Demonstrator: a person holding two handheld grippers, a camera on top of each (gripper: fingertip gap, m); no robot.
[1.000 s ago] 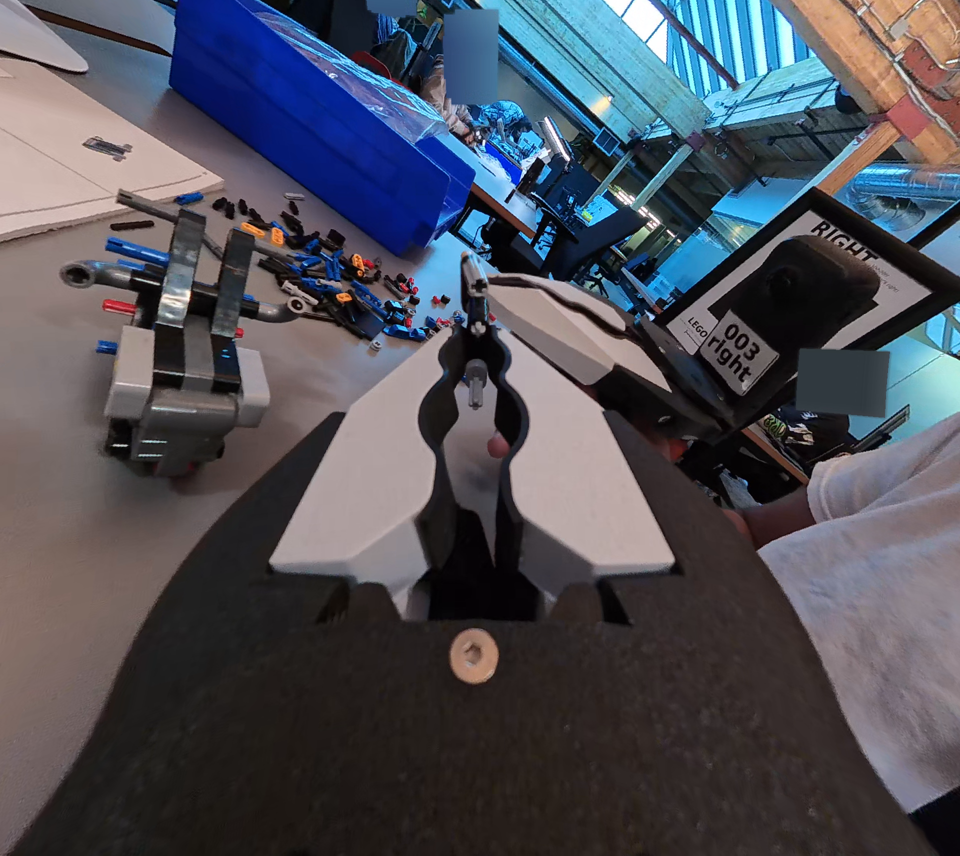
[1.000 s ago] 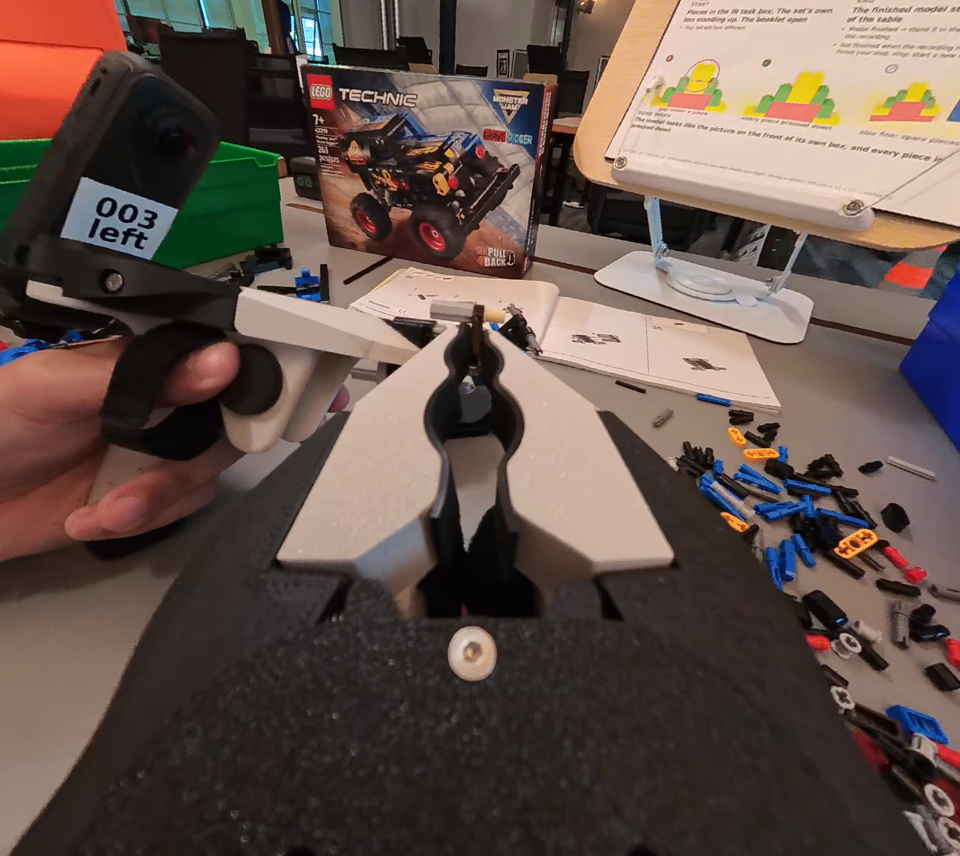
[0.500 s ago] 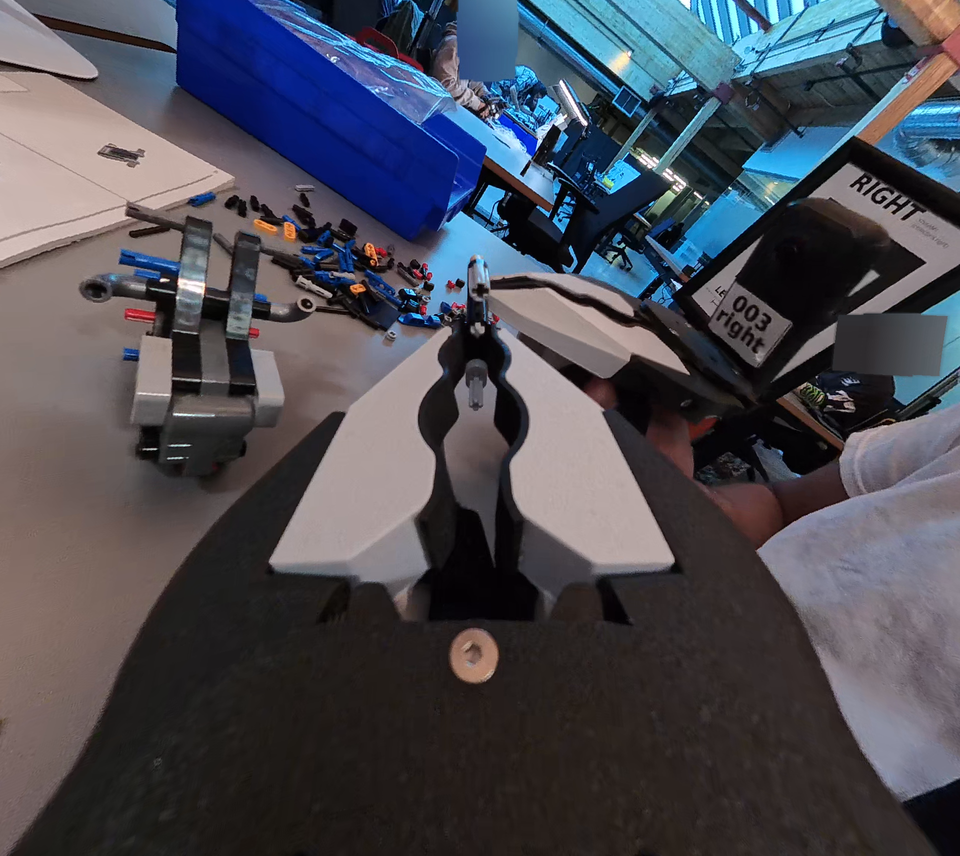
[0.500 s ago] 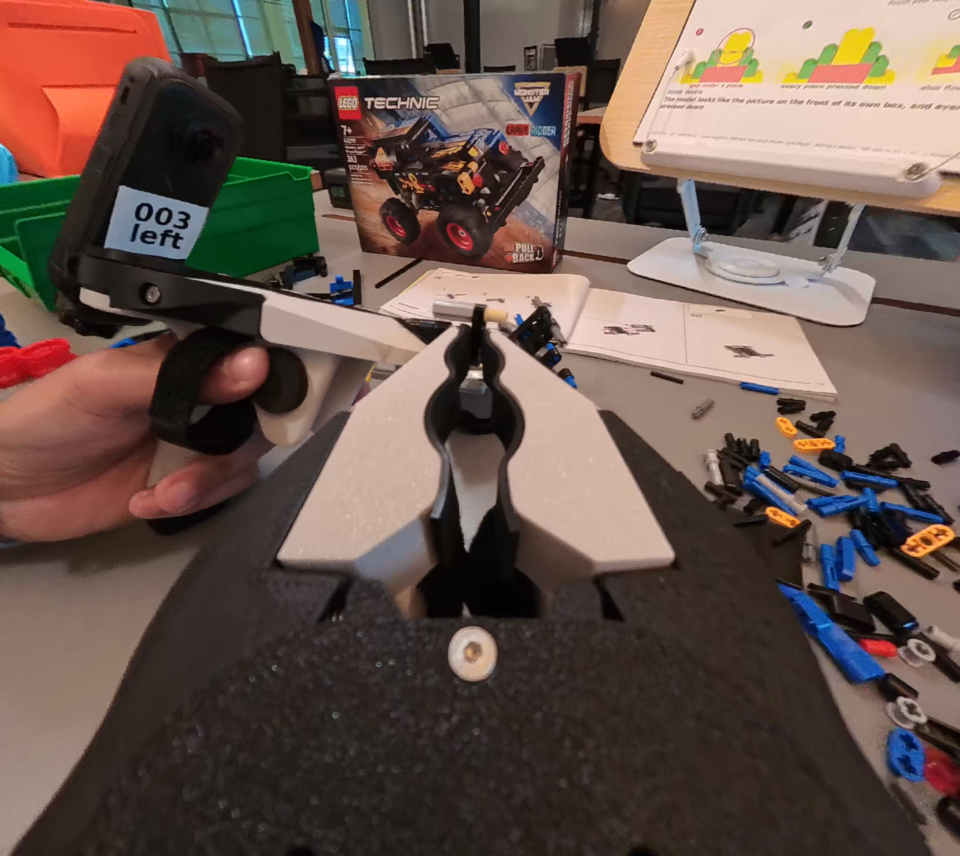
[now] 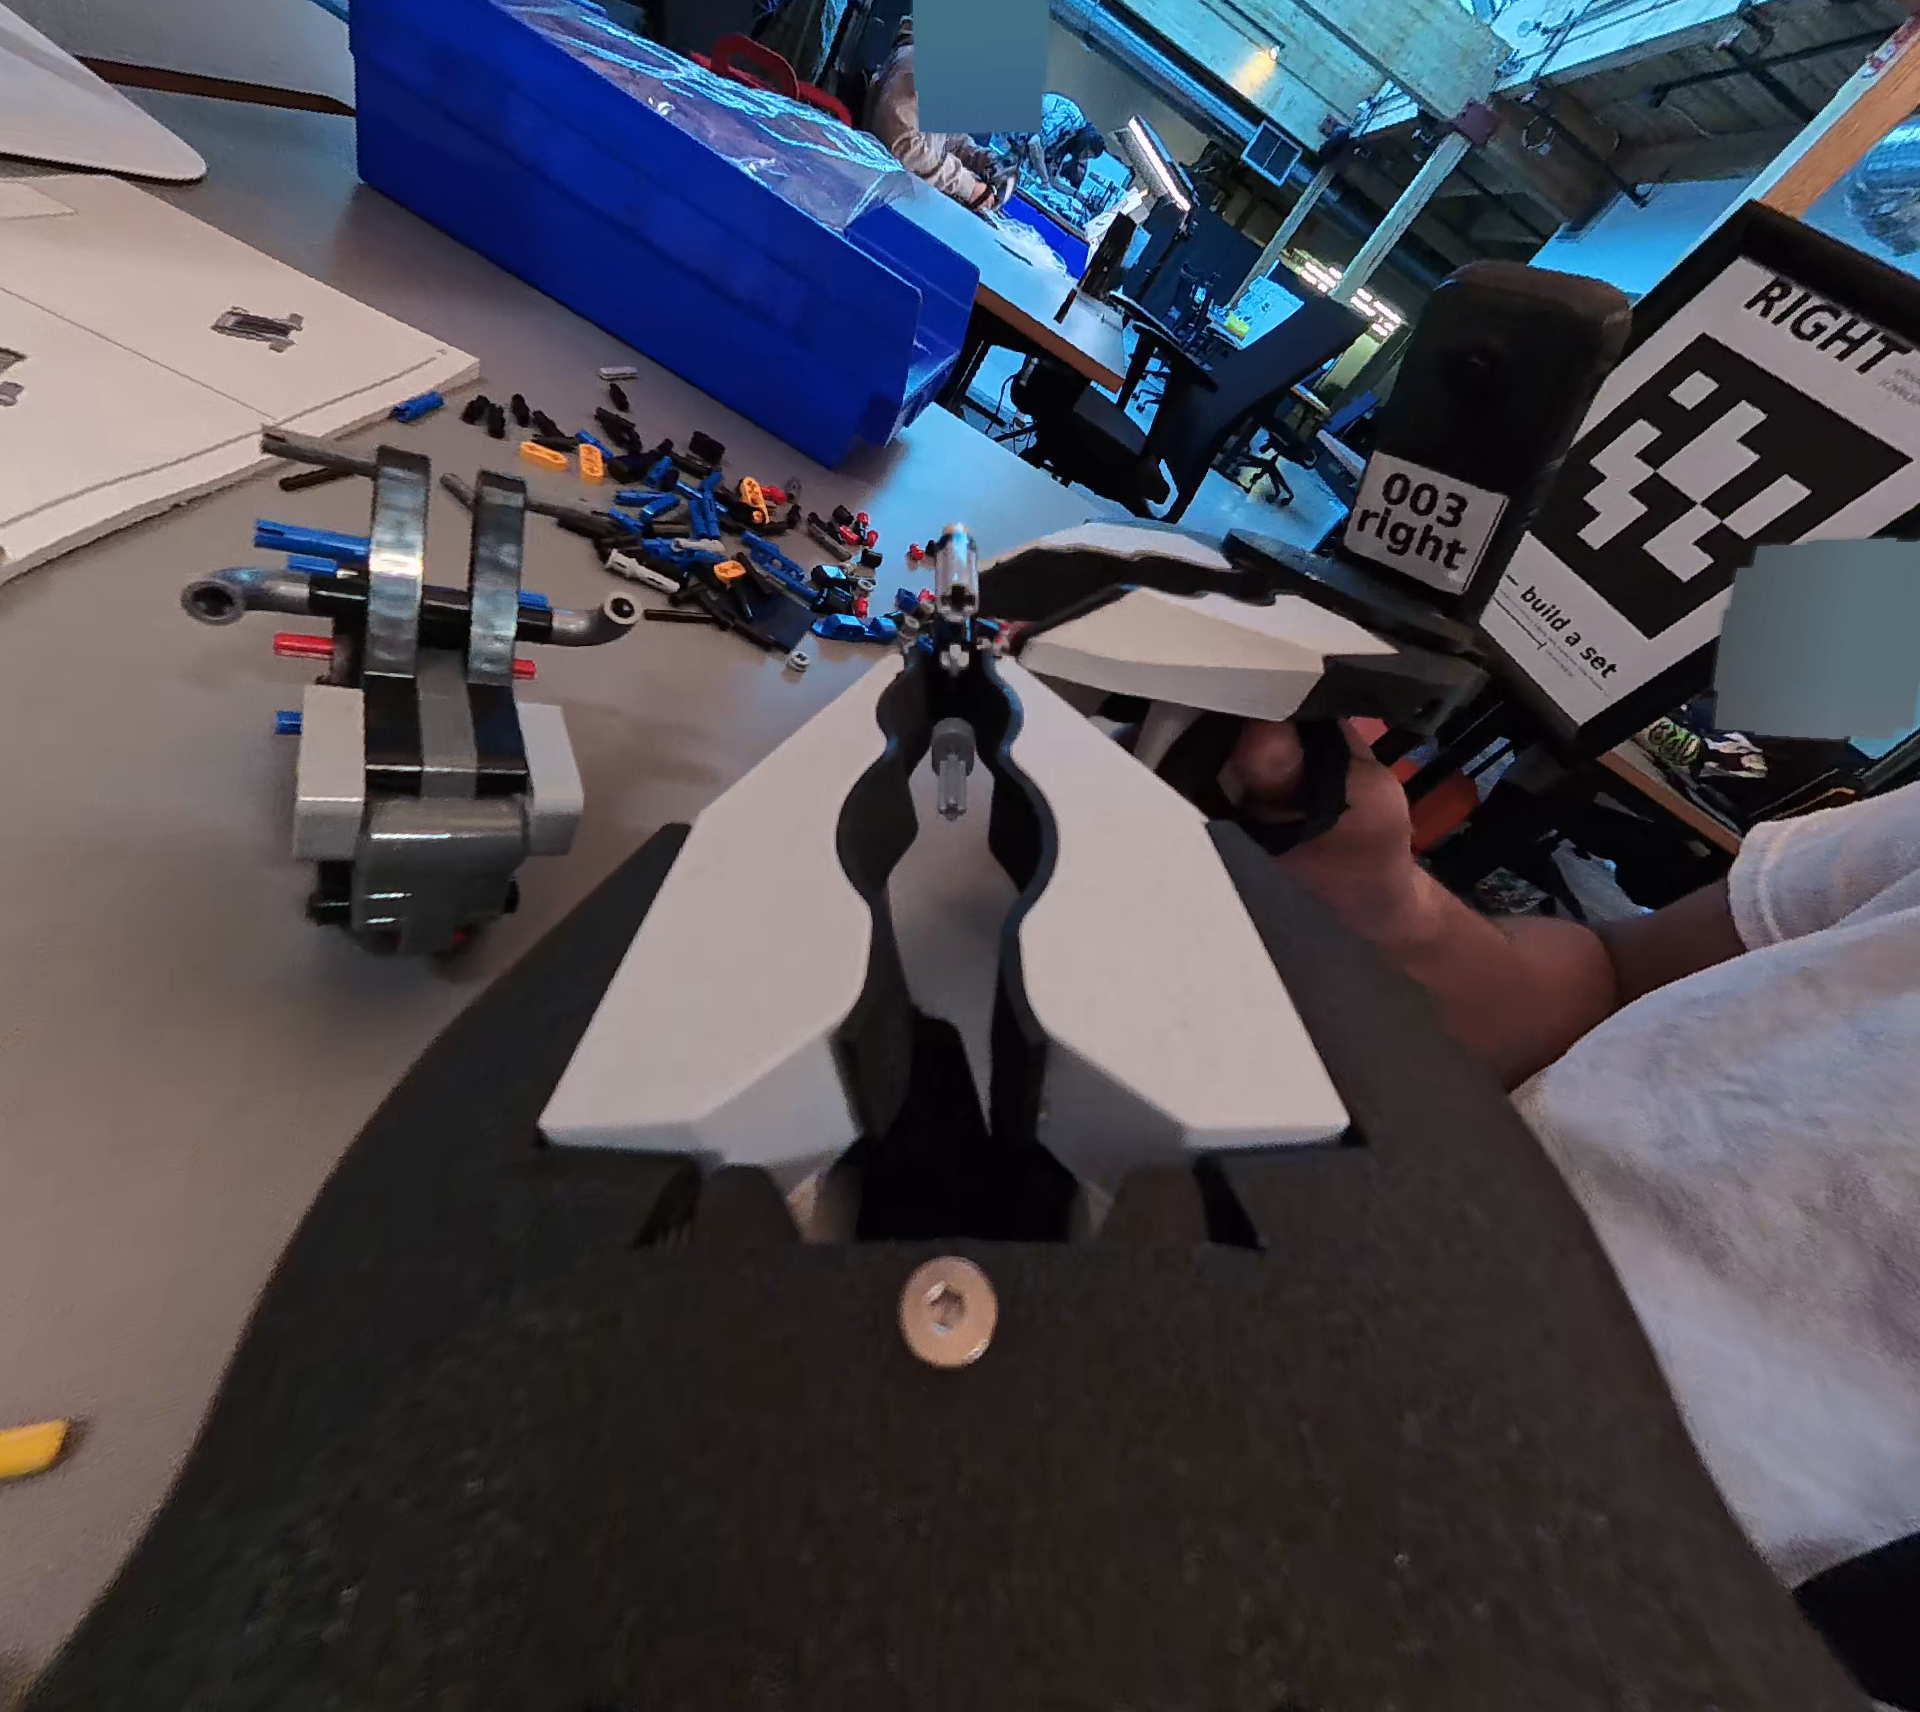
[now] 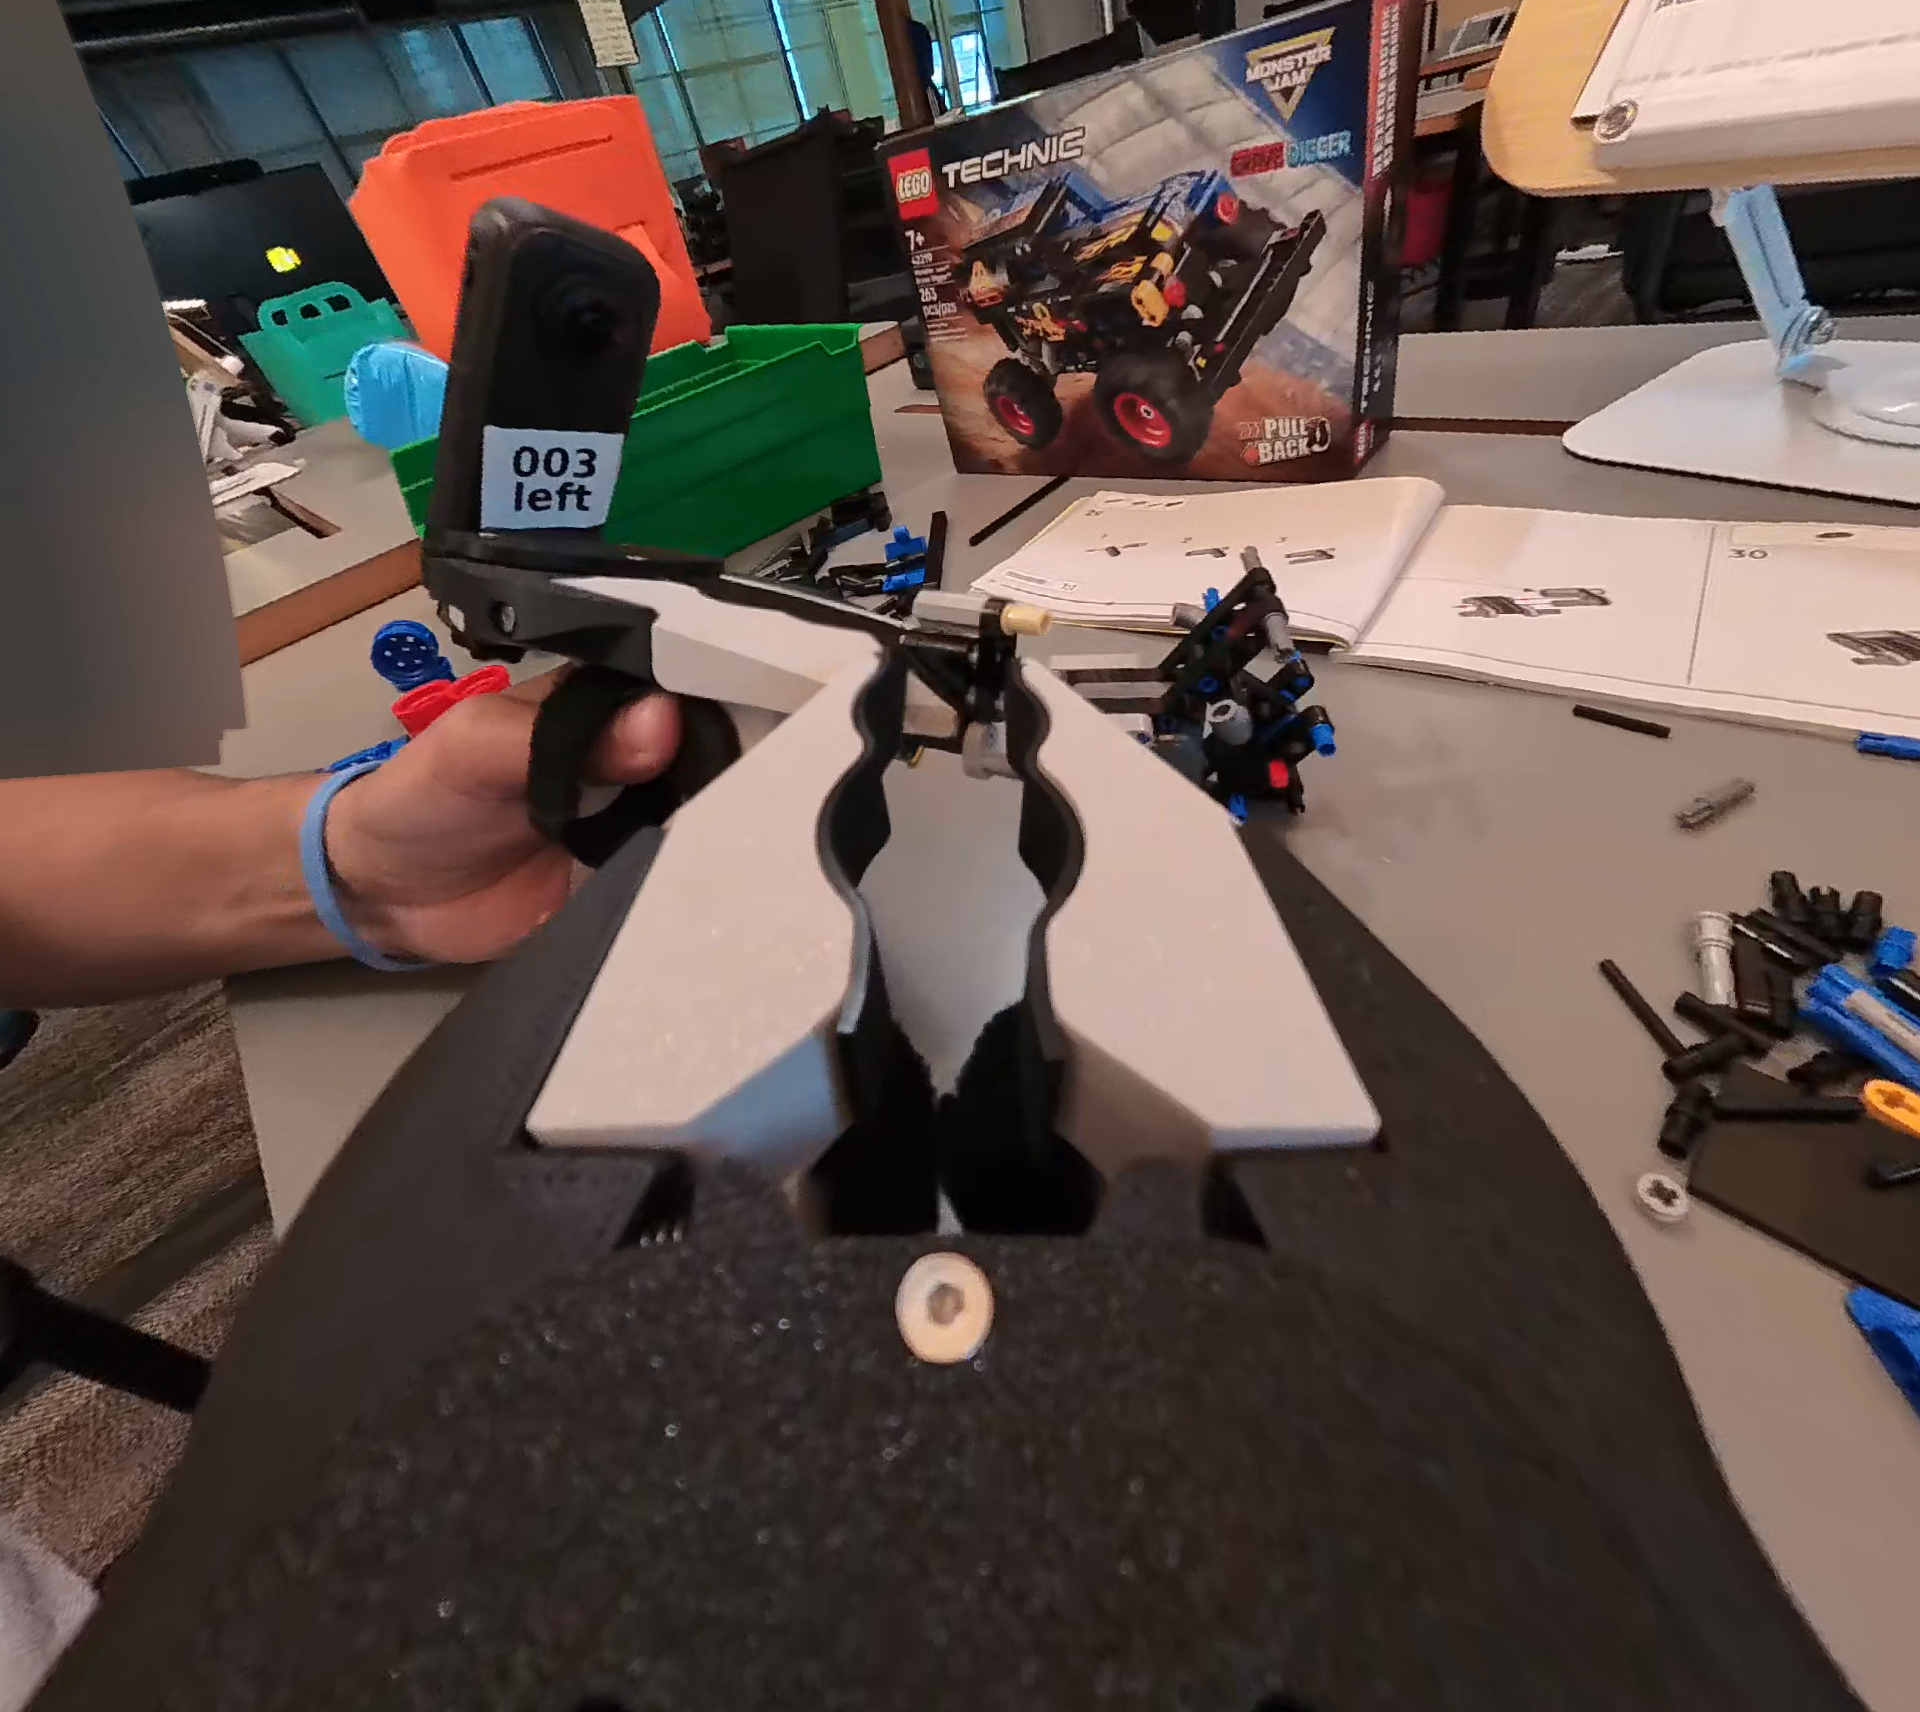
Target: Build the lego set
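Observation:
My left gripper [image 5: 951, 660] is shut on a small black lego assembly [image 5: 954, 623]. A grey axle [image 5: 950, 758] points back from it between my fingers, and a light grey connector [image 5: 956, 566] sticks out past the tips. In the right wrist view the same assembly [image 6: 987, 665] carries a tan pin [image 6: 1023, 618] and sits at the left gripper's tips [image 6: 914, 634]. My right gripper [image 6: 956, 686] is open. The assembly's black part stands between its fingers, with a gap at the left pad. The right gripper also shows in the left wrist view [image 5: 1013, 623].
A grey and black partial model [image 5: 426, 727] stands on the table to the left. A black sub-assembly with blue pins [image 6: 1236, 706] stands by the open booklet [image 6: 1507, 592]. Loose pieces [image 5: 707, 519] [image 6: 1787, 987] lie in front of a blue bin [image 5: 623, 208]. The set box [image 6: 1143, 260] and a green bin [image 6: 748, 415] stand behind. Both grippers' tips are close together, under 4 cm apart.
My right gripper was shut on the assembly's black part and has now opened, letting it go. My left gripper keeps its hold. Both views have shifted a little.

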